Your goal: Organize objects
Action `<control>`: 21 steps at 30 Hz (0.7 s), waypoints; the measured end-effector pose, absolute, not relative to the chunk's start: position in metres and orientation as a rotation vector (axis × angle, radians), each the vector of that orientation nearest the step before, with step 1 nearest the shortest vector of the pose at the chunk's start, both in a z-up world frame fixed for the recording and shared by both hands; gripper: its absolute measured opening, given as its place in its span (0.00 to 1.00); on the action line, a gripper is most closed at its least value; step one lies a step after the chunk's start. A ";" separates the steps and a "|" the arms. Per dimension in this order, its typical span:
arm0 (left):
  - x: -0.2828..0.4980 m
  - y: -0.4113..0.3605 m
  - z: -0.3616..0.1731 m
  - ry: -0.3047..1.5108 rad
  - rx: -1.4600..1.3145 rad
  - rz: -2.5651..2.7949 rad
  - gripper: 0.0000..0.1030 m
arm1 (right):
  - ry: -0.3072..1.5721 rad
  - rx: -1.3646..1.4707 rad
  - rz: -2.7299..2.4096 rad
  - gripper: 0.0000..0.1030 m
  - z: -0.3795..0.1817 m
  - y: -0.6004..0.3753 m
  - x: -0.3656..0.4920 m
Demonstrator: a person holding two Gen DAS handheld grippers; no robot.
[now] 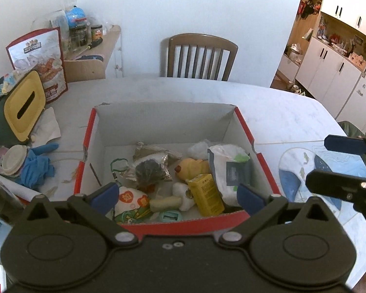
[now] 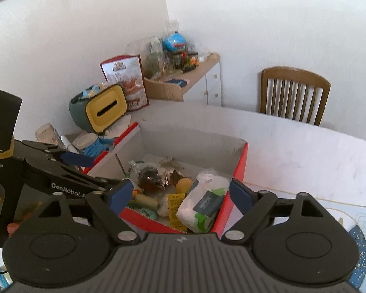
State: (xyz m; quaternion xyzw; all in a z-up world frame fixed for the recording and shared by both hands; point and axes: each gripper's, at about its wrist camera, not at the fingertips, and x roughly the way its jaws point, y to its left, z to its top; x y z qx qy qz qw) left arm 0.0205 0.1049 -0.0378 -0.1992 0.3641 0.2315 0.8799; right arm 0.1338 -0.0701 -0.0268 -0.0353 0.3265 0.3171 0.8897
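Right now I have the left gripper [image 1: 177,196] hanging over the near rim of the box [image 1: 246,131], jaws spread wide, nothing between them. Right gripper [image 2: 180,195] is the same: wide apart and empty, aimed at the box's near right corner from the side. From the left wrist I see the right gripper's fingers [image 1: 345,142] off to the right over the placemat [image 1: 290,171], apart from the box.

Box is red outside, white inside, and sits mid-table. Inside it: a yellow carton [image 1: 206,194] tilted near the front, a wipes pack [image 1: 231,171] against the right wall, a foil bag [image 1: 151,168] in the middle, a yellow plush [image 1: 192,167] between bag and wipes, a printed pouch [image 1: 131,201] at front left, a teal bit [image 1: 170,216] by the front wall.

Table [image 1: 268,102] is white marble-look. Left of the box lie blue gloves [image 1: 37,166], a cup lid [image 1: 12,161], a tissue holder [image 1: 24,105] with a yellow face, and a snack bag [image 1: 40,61] standing behind it. Chair [image 1: 198,56] is at the far edge against a white wall; a side shelf [image 1: 102,46] with jars stands in the corner; white cabinets [image 1: 329,73] are in the room on the right.
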 end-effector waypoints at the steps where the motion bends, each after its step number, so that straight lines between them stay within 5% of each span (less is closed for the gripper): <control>1: 0.018 0.104 -0.036 0.755 -0.411 0.489 1.00 | 0.669 -0.076 0.657 0.87 -0.026 -0.071 0.131; 21: 0.004 0.082 -0.029 0.713 -0.327 0.524 1.00 | 0.581 -0.034 0.624 1.00 -0.030 -0.089 0.102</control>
